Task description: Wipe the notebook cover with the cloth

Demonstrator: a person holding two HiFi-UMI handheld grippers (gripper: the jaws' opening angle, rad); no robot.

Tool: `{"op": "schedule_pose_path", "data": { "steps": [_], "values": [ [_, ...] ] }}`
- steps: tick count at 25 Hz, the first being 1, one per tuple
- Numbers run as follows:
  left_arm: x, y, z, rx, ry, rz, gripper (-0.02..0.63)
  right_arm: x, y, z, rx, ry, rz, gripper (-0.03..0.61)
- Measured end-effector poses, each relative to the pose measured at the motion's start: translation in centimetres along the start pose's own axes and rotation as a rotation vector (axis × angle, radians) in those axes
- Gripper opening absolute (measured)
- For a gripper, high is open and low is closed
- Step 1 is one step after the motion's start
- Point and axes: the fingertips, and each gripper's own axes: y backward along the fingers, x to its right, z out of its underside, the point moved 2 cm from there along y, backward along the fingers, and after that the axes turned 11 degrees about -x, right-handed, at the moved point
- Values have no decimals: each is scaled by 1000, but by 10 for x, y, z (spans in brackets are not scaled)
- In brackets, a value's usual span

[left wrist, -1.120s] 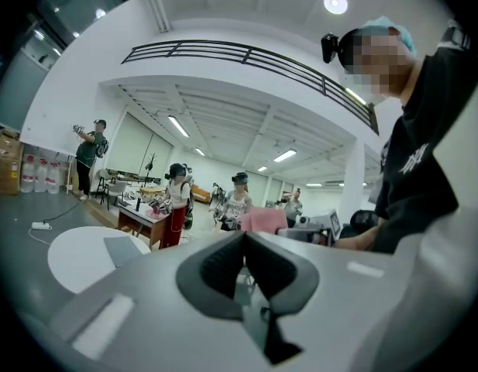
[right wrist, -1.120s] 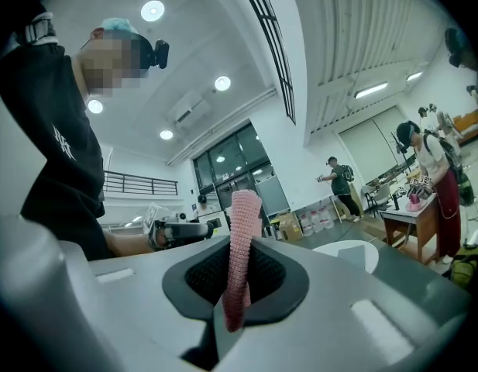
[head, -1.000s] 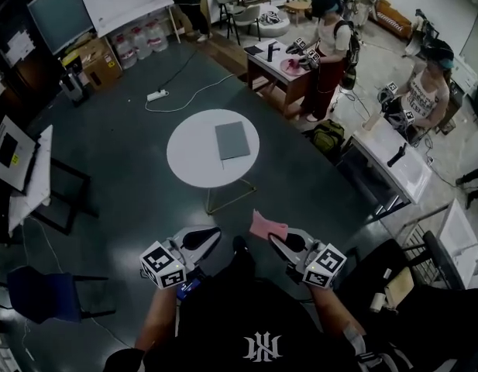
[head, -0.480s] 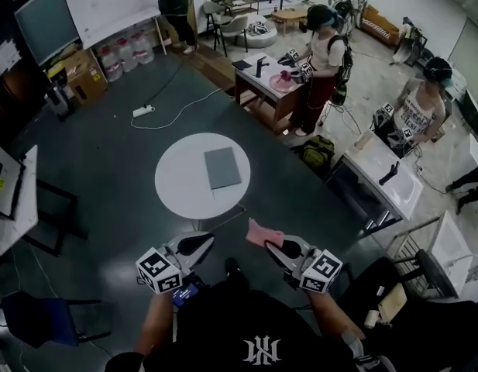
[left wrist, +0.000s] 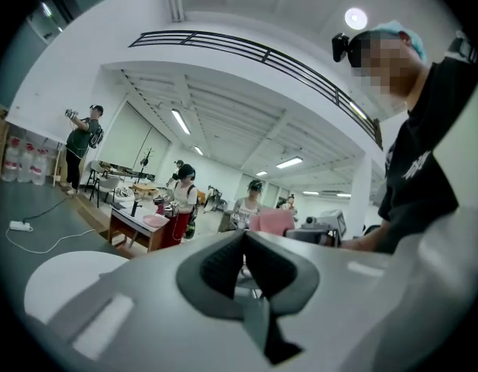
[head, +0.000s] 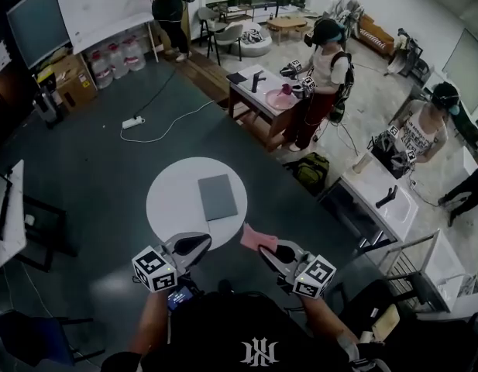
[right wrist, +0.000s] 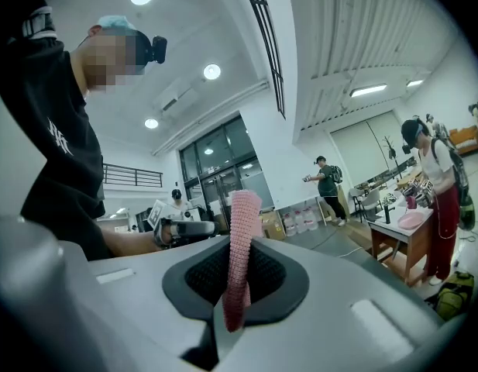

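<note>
Pink cloth (right wrist: 242, 215) is pinched in the right hand-held gripper (right wrist: 237, 248). Its jaws are clamped on the lower part and the rest of the strip stands up out of the pads. In the head view the cloth (head: 258, 239) sticks out ahead of that hand-held gripper (head: 268, 253), just off the near-right edge of the round white desk (head: 167, 204) and not touching it.

Left hand-held gripper (left wrist: 245, 237): jaws together, nothing between them. In the head view its tips (head: 198, 243) overlap the desk's near edge; can't tell if they're over it or short of it.

Grey notebook (head: 218, 196) lies flat and closed on the desk, between its centre and its right edge, with nothing on it. Cloth and notebook are apart, and neither hand-held gripper touches the notebook.

Both hand-held grippers are held side by side in front of the person, pointing towards the desk. Dark floor (head: 107, 153) surrounds the desk.
</note>
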Motion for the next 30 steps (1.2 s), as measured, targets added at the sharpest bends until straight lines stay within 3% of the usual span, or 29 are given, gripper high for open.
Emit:
{"op": "schedule_pose_path", "data": {
  "steps": [8,15,20,30],
  "values": [
    [-69,-28,-10,-26,19,-16,5,51,-40,-11,-35,21,20,15],
    [-124,-41,-9,-26,91,-57,5,115,-77,-23,-42,8,2,15],
    [-168,-55,-14,-33,125,-142,5,172,-112,-34,-59,1,-39,15],
    [-239,-82,-27,-93,257,-410,26,276,-183,-59,-145,-20,-270,15]
  ]
}}
